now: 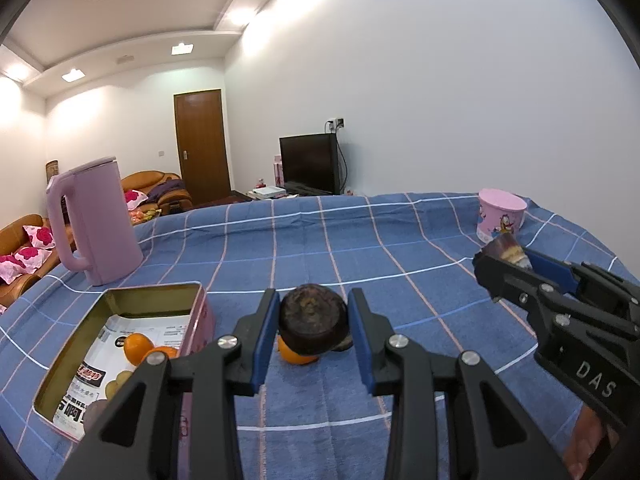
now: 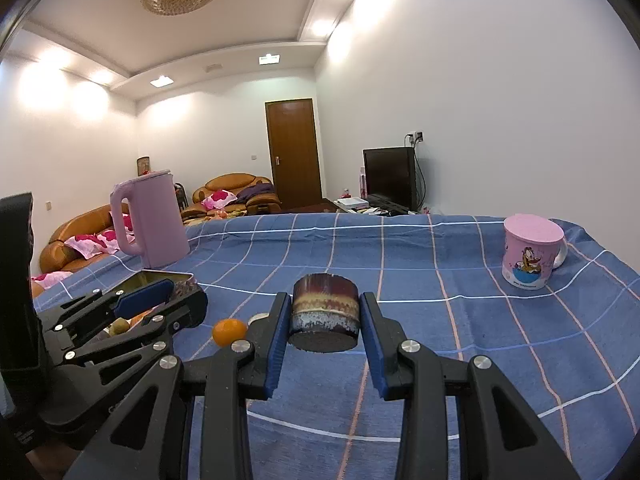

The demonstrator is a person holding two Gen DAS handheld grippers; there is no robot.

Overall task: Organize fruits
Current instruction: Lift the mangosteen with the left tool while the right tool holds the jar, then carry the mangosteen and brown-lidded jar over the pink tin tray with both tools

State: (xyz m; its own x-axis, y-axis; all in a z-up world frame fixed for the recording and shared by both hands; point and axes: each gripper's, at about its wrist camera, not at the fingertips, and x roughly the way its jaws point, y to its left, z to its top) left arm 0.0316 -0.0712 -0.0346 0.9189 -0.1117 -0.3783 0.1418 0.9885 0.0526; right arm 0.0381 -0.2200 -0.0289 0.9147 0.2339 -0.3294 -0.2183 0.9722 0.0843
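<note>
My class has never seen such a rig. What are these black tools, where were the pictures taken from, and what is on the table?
No robot: a person holds a two-finger gripper in each hand, with a camera looking along its fingers. One picture is from the left gripper, shut on a dark cup; the other from the right gripper, shut on a glazed cup. On the blue cloth stand a kettle, a lidded mug, a tin holding oranges, and a loose orange.

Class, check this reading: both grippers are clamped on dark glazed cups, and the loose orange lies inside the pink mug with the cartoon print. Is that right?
Not quite. The loose orange lies on the blue checked cloth near the left gripper, far from the pink mug, as the right wrist view shows. Both grippers do clamp dark glazed cups.
</note>
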